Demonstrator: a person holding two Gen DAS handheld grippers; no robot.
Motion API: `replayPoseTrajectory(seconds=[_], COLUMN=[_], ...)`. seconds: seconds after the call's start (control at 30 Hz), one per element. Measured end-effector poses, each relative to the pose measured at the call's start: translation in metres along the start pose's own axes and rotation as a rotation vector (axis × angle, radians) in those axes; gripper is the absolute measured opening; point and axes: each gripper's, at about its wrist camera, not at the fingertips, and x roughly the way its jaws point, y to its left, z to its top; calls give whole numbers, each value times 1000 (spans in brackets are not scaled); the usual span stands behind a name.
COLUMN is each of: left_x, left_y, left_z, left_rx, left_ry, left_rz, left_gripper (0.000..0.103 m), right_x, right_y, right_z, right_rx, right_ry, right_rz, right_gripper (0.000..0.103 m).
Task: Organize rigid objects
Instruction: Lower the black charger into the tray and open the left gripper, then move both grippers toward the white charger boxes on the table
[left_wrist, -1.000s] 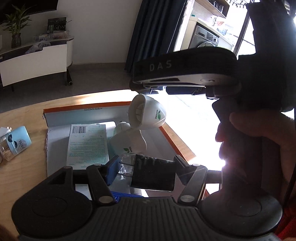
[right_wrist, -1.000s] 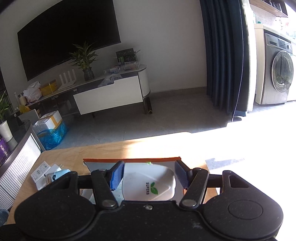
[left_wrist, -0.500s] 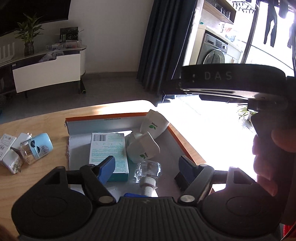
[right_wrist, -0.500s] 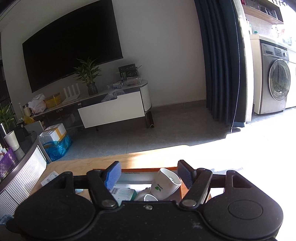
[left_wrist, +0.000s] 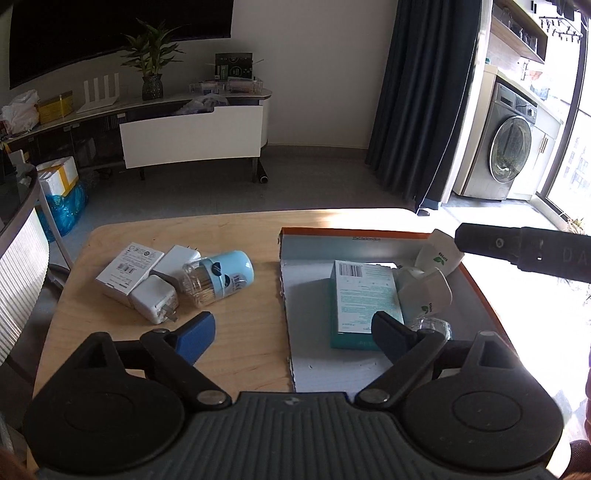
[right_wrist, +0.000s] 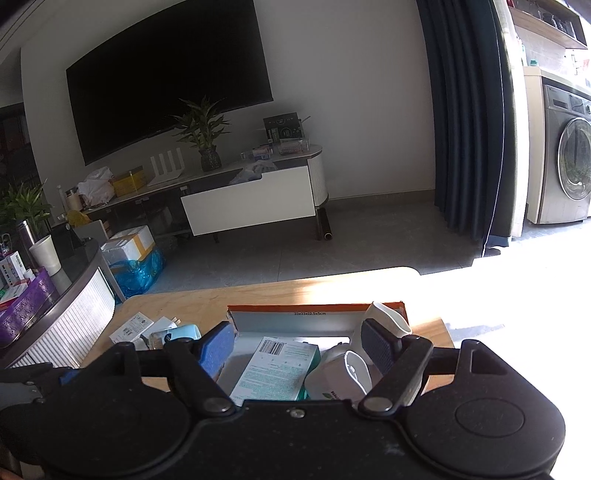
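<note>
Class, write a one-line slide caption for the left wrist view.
Open left gripper hovers between tabletop clutter and orange-rimmed box holding teal carton.

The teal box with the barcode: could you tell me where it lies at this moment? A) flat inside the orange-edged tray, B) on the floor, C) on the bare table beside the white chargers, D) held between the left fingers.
A: the teal box lies flat inside the tray, beside the white containers, while the chargers sit outside on the table.

Both wrist cams look fwd, down over table (left_wrist: 240, 354); share tray (left_wrist: 332, 369) (right_wrist: 288, 325), TV wall.
</note>
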Motion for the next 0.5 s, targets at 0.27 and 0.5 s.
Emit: replayPoseTrajectory(seconds=[0.27, 0.5], left_x=[-17, -26], left_y=[42, 66], left_z=[-5, -7], left_rx=[-64, -99], left_ry=[-6, -11], left_rz=[77, 112], left_gripper=[94, 94], right_x=[8, 13], right_y=[35, 61], right_z=[-8, -14], right_rx=[-38, -69], right_ry=[33, 53], right_rz=[55, 90], right_gripper=[90, 90])
